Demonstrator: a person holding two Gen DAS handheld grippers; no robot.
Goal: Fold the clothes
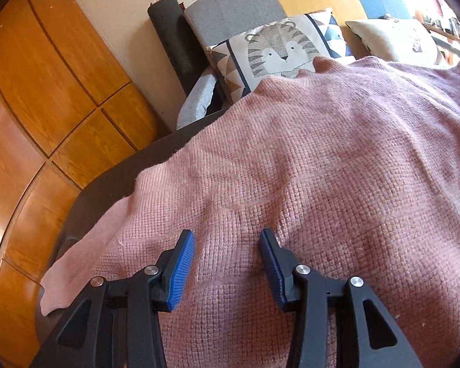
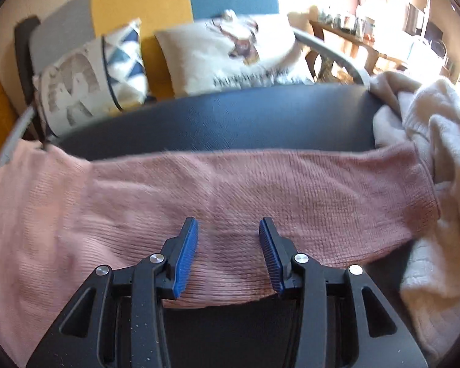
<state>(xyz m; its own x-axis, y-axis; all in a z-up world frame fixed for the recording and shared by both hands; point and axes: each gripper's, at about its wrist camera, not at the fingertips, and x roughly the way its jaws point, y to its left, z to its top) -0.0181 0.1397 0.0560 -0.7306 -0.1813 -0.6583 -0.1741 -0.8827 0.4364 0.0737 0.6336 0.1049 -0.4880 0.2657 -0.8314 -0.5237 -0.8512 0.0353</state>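
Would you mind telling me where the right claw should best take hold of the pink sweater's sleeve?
Probably at the cuff end, coming in from the right. The sleeve lies flat and stretched across the dark table, and its cuff edge is free there, beside the cream garment. The right claw is open above the sleeve's middle.

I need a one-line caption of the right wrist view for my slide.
Open right gripper above a pink knitted sweater spread on a dark table, cream knitwear piled alongside.
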